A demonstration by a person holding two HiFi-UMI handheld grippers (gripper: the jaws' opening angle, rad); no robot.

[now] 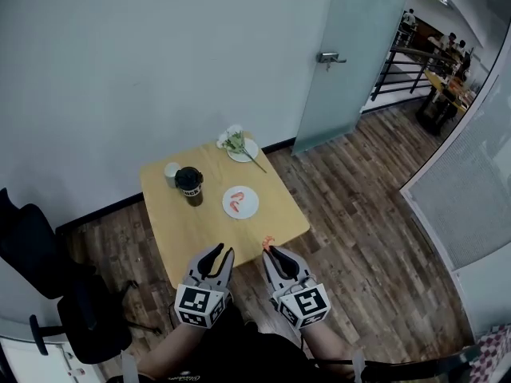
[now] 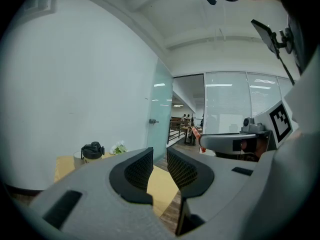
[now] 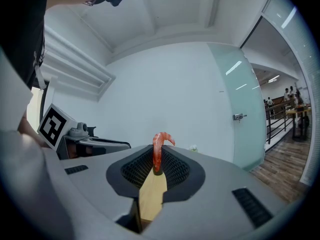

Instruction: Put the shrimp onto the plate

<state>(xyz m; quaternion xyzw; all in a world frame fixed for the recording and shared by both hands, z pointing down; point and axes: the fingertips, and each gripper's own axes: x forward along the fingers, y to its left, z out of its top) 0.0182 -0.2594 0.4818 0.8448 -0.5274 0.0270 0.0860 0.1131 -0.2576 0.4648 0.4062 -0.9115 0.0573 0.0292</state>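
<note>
My right gripper (image 1: 269,250) is shut on an orange-red shrimp (image 3: 159,150), which sticks up curled from between the jaws; from the head camera the shrimp (image 1: 267,242) hangs over the near edge of the wooden table (image 1: 188,230). A white plate (image 1: 240,202) with another shrimp (image 1: 235,200) on it lies near the table's middle, well beyond that gripper. My left gripper (image 1: 222,253) hovers at the near table edge, jaws narrowly apart with nothing between them (image 2: 159,168).
A black-lidded cup (image 1: 190,185) and a small white cup (image 1: 172,171) stand left of the plate. A second dish with white flowers (image 1: 237,144) sits at the far edge. A black office chair (image 1: 56,290) is at the left, a glass door (image 1: 349,54) at the right.
</note>
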